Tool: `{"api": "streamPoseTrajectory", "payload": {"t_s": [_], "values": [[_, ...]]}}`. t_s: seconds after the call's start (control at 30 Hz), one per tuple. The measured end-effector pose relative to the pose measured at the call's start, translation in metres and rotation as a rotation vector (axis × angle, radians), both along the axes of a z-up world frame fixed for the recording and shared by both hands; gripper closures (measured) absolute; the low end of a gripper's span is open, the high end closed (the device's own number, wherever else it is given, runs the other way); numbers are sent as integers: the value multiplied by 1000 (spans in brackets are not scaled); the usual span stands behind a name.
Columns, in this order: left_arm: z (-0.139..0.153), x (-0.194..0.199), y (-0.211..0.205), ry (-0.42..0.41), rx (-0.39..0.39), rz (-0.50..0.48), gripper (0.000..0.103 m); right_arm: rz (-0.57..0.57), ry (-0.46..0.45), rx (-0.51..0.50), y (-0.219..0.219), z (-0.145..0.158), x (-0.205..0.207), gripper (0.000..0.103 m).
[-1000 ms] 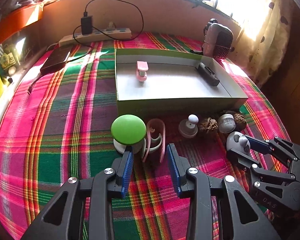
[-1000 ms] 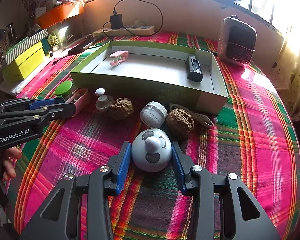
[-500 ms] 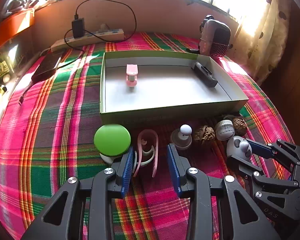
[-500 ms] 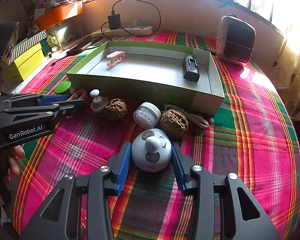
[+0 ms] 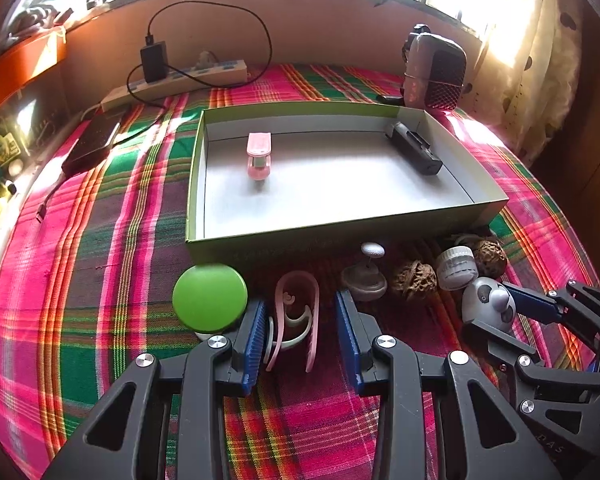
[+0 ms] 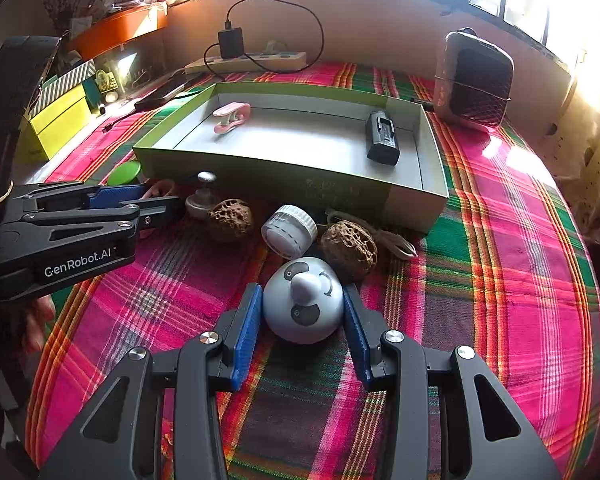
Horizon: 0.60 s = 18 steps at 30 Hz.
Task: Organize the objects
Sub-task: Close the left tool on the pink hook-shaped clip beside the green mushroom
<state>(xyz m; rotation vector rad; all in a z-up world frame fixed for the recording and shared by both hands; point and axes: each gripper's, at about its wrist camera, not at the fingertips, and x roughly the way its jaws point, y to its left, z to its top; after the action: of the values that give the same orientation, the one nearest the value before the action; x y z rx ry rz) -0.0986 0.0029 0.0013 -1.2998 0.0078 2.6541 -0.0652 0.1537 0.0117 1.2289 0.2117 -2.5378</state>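
The left tongs (image 5: 302,336) have slid sideways since a second ago: back then the left blue pad sat right below the round green-topped disc (image 5: 209,298) and the pink curved plastic clip (image 5: 296,316) lay just ahead of the gap. Now that clip lies between the two pads, the left pad just beside or touching its edge, the right pad clearly apart from it, so these tongs stand open around the clip and grip nothing. The green disc now sits to the left of the left pad.

The right tongs (image 6: 302,316) have not shifted. Their blue pads sit against both sides of the grey-white rounded panda-faced toy (image 6: 303,304), which rests on the pink and green plaid cloth (image 6: 500,240) covering the bench; they look closed on it.

Nothing else has changed place. The shallow green cardboard tray (image 5: 284,240) holds a pink clip (image 5: 259,155) near its left rear and a black rectangular battery pack (image 5: 414,148) at its right rear. In front of the tray wall lie a small grey knobbed stand (image 6: 201,200), two brown wrinkled walnuts (image 6: 230,220), and a small white ribbed jar (image 6: 290,231) tipped on its side, just beyond the panda toy.
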Motion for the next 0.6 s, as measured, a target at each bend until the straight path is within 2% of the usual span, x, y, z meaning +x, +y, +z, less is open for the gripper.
{"api": "streamPoseTrajectory", "payload": {"t_s": [0.2,0.37,0.6], "values": [[0,0,0,3,-11,5,73,4,1,2,0,0,0,62],[-1,-1,-1,8,-29,19,81,5,0,5,0,0,0,62],[-1,-1,-2,10,-32,20,82,5,0,5,0,-1,0,62]]}}
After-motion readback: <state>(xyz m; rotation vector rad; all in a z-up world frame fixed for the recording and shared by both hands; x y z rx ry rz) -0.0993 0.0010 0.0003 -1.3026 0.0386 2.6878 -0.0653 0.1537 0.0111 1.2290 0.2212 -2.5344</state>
